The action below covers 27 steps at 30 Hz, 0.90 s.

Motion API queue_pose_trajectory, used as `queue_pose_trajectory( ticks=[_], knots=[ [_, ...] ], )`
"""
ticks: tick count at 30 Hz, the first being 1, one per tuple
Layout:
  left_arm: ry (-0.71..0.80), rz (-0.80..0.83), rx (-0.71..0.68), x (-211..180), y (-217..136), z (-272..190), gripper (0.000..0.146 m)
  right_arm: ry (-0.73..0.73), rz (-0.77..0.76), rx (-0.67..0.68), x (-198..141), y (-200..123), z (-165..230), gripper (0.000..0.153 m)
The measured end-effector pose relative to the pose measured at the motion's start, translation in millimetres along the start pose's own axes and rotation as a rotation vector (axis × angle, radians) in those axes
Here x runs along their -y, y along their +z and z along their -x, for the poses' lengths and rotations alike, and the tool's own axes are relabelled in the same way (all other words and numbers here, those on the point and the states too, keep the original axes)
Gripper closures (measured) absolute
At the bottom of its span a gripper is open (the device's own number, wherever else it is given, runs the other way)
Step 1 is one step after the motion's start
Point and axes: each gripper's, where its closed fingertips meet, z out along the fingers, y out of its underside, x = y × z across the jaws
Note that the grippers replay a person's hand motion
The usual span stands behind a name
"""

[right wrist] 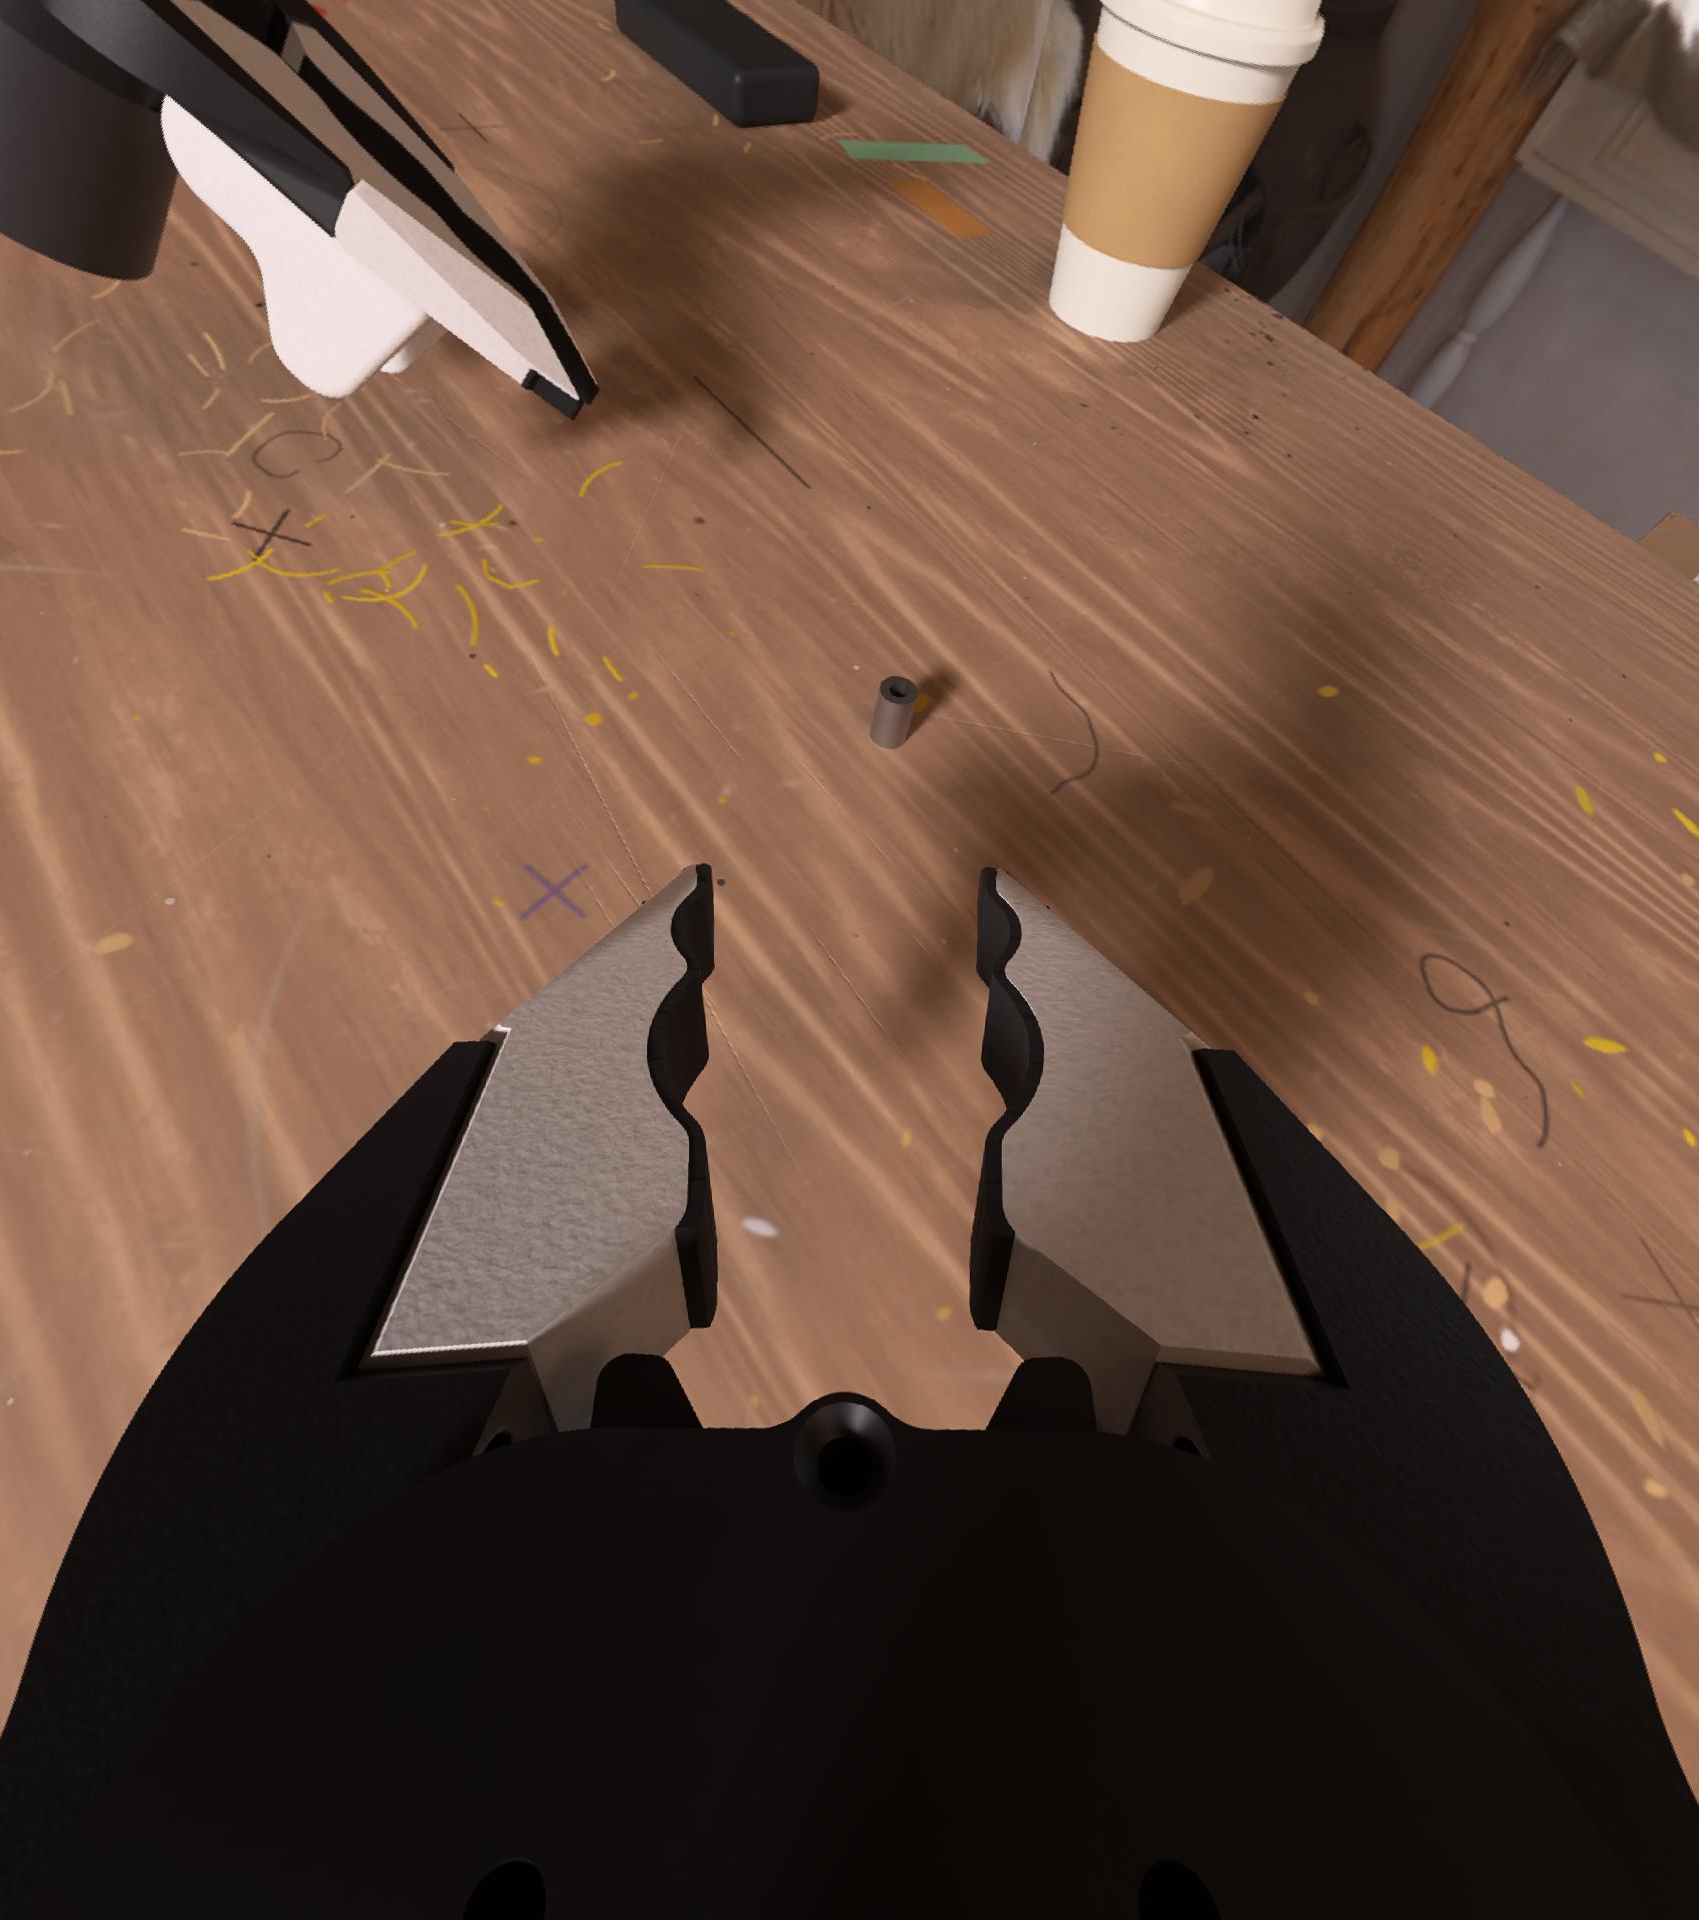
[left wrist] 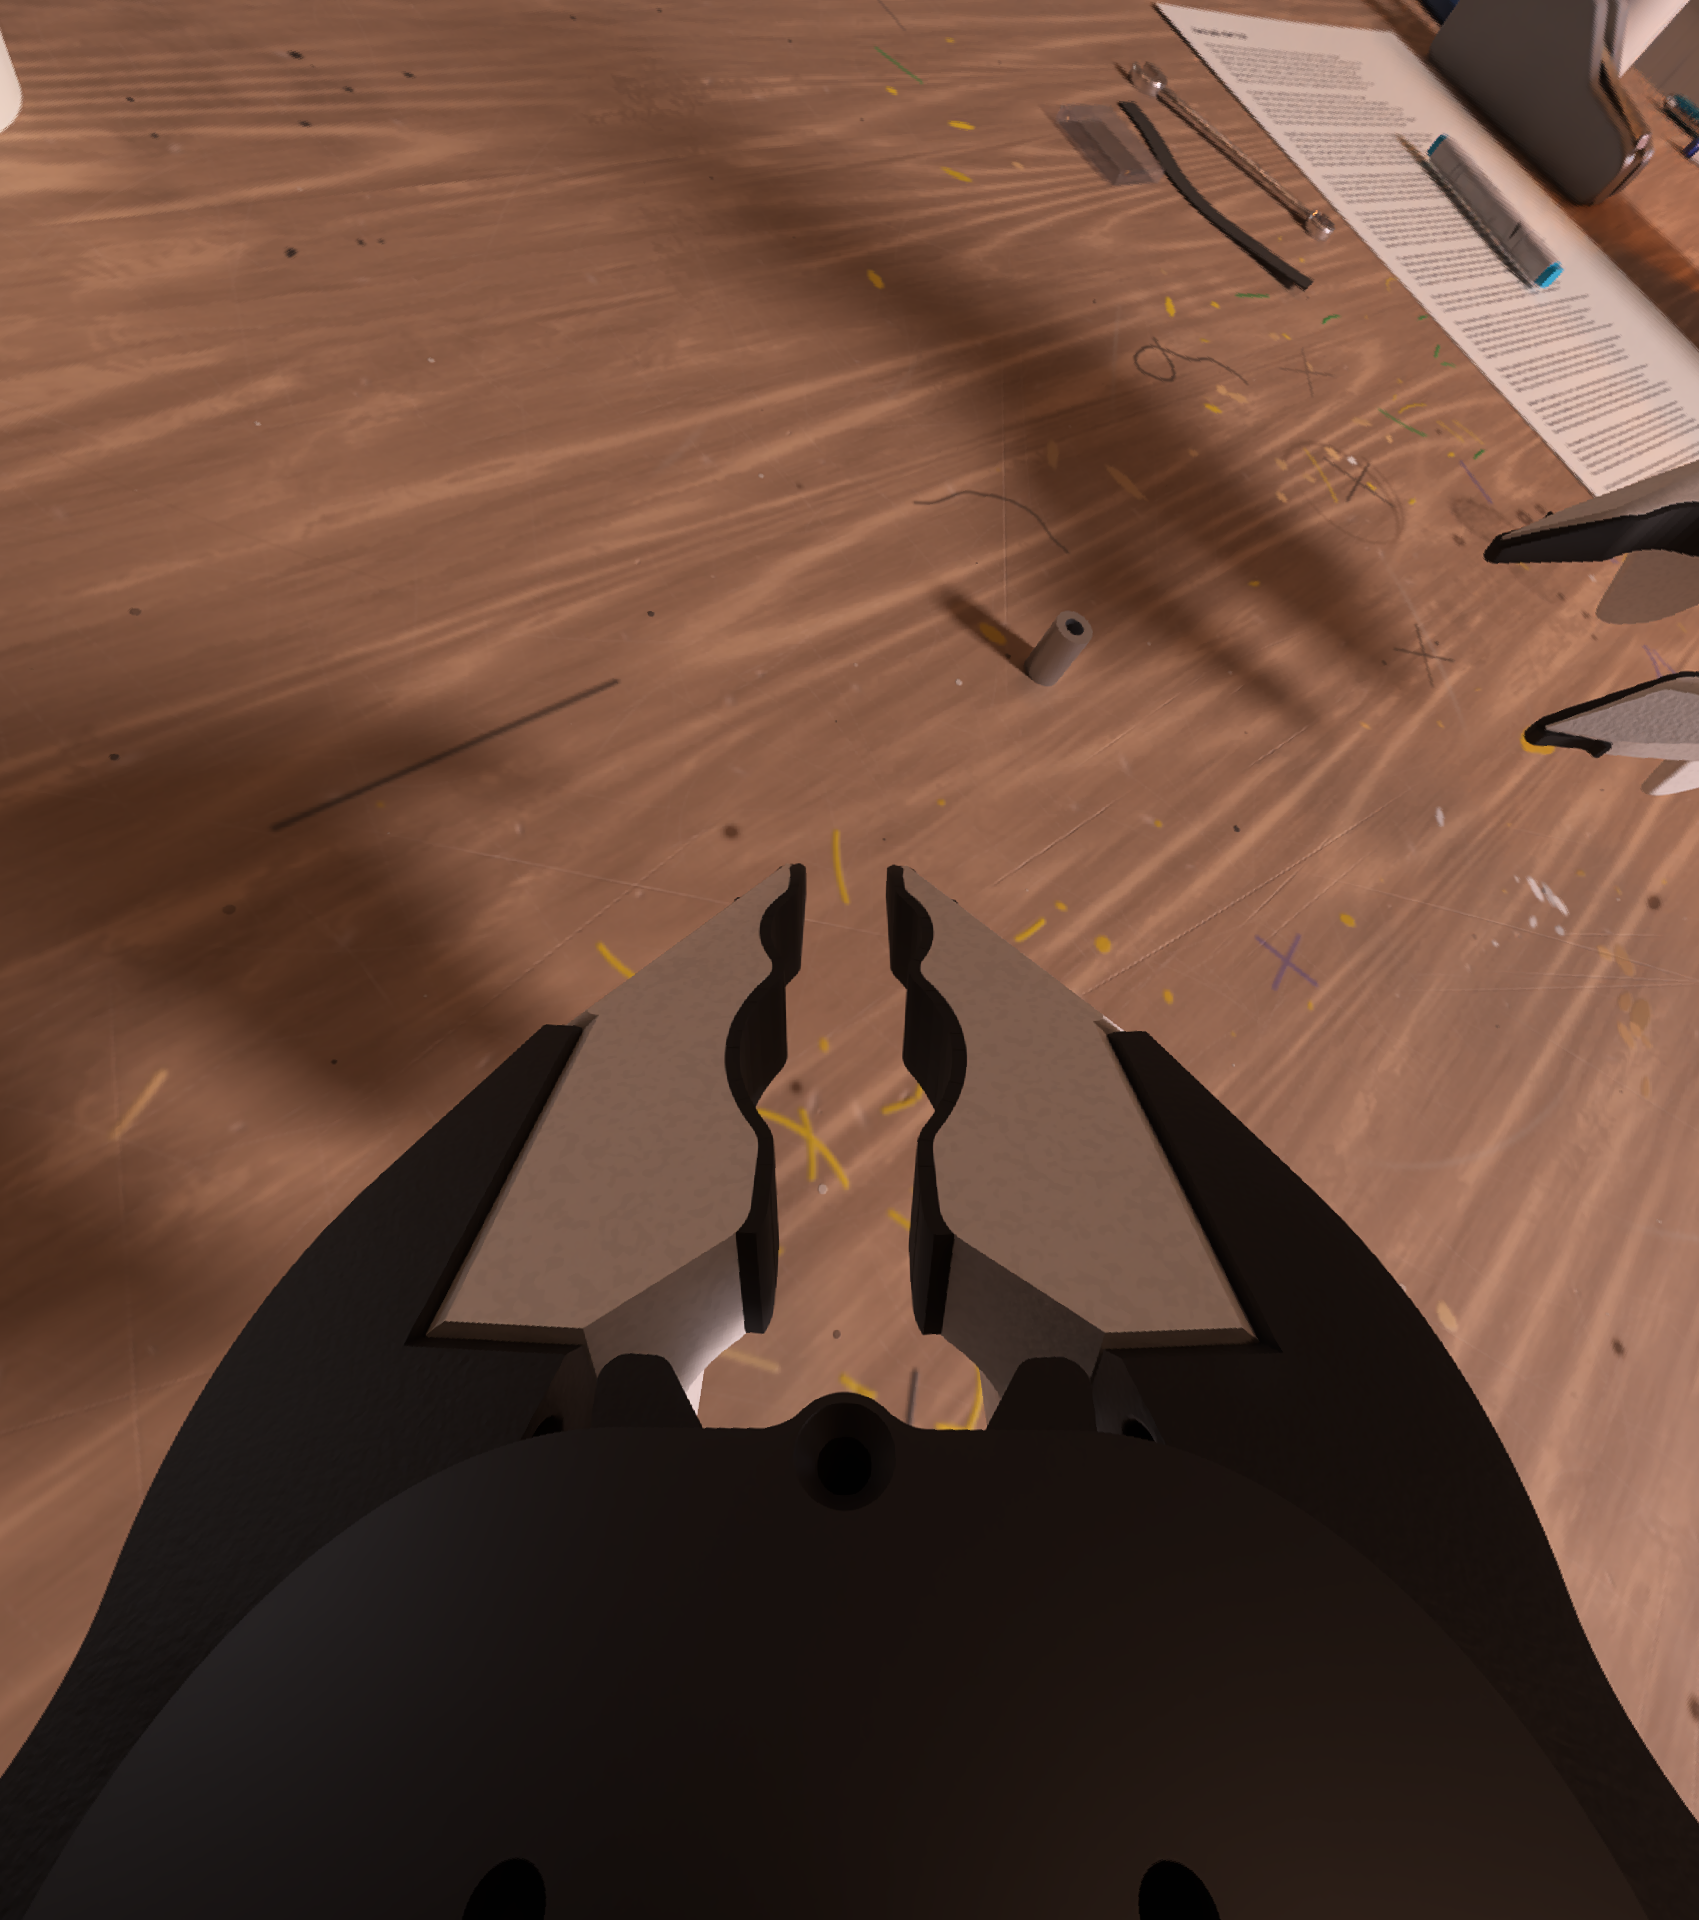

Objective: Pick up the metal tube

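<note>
The metal tube (left wrist: 1060, 646) is a short grey cylinder with a hole through it, standing upright on the brown wooden table (left wrist: 409, 416). In the left wrist view it is ahead and to the right of my left gripper (left wrist: 846, 873), whose jaws stand a narrow gap apart and hold nothing. In the right wrist view the tube (right wrist: 893, 713) is straight ahead of my right gripper (right wrist: 845, 873), which is wide open and empty. The right gripper (left wrist: 1515, 644) also shows at the right edge of the left wrist view. The left gripper (right wrist: 564, 400) shows at the upper left of the right wrist view.
A printed paper sheet (left wrist: 1447, 239) with a grey marker (left wrist: 1494, 208) lies at the far right, beside a black strip (left wrist: 1209, 197) and a thin metal rod (left wrist: 1229, 145). A paper coffee cup (right wrist: 1167, 177) and a black block (right wrist: 720, 52) stand near the table's far edge.
</note>
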Motion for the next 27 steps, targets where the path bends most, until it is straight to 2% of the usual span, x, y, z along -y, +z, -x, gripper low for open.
queue_pose_trajectory(
  ticks=[6,11,14,16,19,21,24,27],
  knots=[
    [-0.008,-0.047,0.015,6.3,-2.5,2.8,0.146,-0.010,0.002,0.041,6.5,18.0,5.9,0.113],
    [-0.013,-0.118,0.088,16.5,-11.7,15.4,0.146,0.074,-0.050,0.045,23.6,34.7,-0.8,0.124],
    [0.029,-0.156,0.191,21.1,-16.5,26.8,0.146,0.106,-0.078,0.018,29.1,40.0,-10.8,0.141],
    [0.076,-0.153,0.272,21.0,-18.4,34.1,0.146,0.059,-0.066,-0.020,27.7,42.5,-18.8,0.153],
    [0.121,-0.162,0.346,20.8,-19.2,38.5,0.146,-0.022,-0.047,-0.086,25.7,45.5,-29.8,0.153],
    [0.120,-0.166,0.320,19.7,-17.4,35.4,0.146,-0.046,-0.036,-0.104,23.6,47.9,-32.5,0.153],
    [0.083,-0.165,0.273,18.7,-15.9,32.1,0.146,-0.034,-0.012,-0.014,19.3,54.5,-24.6,0.153],
    [0.089,-0.170,0.228,18.6,-14.0,25.5,0.146,0.008,0.039,0.091,13.1,67.1,-17.3,0.139]
  ],
)
